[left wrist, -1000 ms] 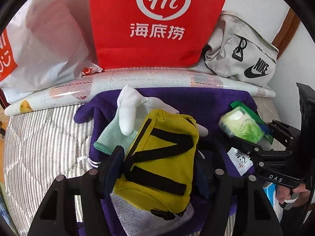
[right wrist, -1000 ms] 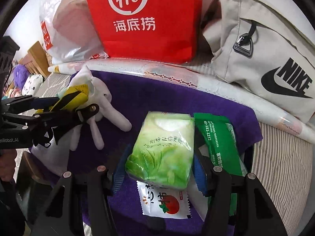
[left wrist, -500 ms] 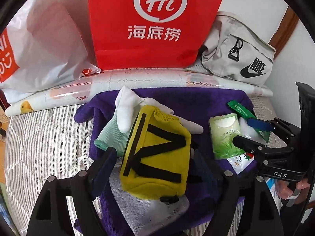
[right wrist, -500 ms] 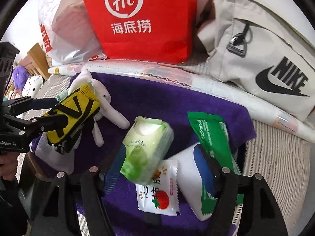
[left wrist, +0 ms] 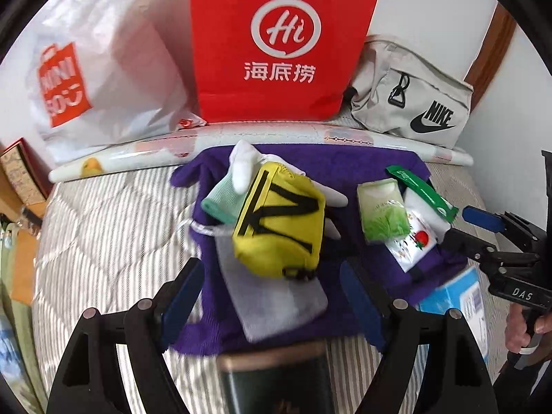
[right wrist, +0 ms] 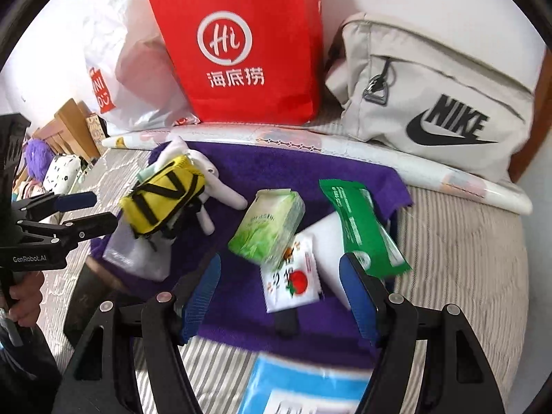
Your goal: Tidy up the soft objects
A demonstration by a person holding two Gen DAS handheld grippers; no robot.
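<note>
With both grippers parted and nothing clamped, the yellow pouch [left wrist: 279,224] is seen lying on the purple towel [left wrist: 345,165], propped on a white plush [left wrist: 241,169] and a grey bag [left wrist: 276,296]. The green tissue pack [right wrist: 267,227] is set right of the pouch, leaning on a tomato sachet [right wrist: 293,283]. The left gripper [left wrist: 272,300] is held before the pouch, the right gripper [right wrist: 281,296] before the pack. Both piles could be toppled, being loosely stacked.
</note>
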